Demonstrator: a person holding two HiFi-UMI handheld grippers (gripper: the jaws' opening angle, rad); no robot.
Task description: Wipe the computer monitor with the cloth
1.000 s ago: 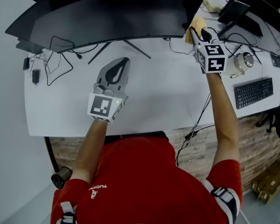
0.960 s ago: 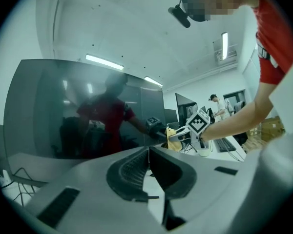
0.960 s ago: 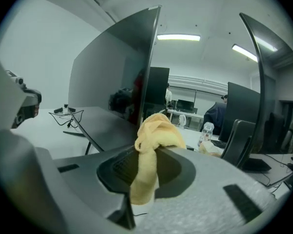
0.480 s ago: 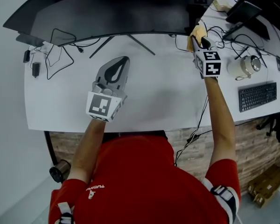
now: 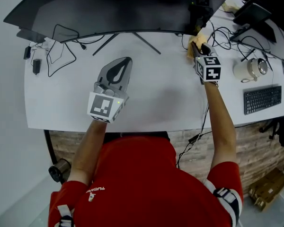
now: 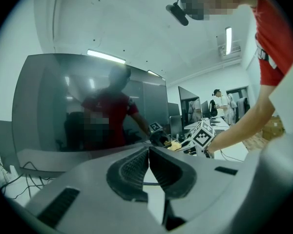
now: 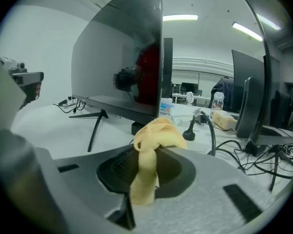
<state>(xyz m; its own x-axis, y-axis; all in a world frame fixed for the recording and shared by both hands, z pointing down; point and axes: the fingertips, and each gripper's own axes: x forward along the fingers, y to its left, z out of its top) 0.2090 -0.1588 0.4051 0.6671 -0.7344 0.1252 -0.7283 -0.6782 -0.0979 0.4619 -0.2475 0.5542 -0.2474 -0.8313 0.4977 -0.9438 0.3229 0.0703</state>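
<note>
A white desk (image 5: 161,98) carries a wide dark monitor (image 5: 109,13) at its far edge, with loose cables (image 5: 57,51) at the left and a keyboard (image 5: 261,100) on the next desk to the right. The right gripper (image 5: 198,45) pinches a yellow cloth (image 7: 158,133), its bunched top poking above the jaws, near the monitor's lower right corner; whether it touches the screen is unclear. The left gripper (image 6: 148,155) sits low over the desk middle, jaws pressed together with nothing between them.
</note>
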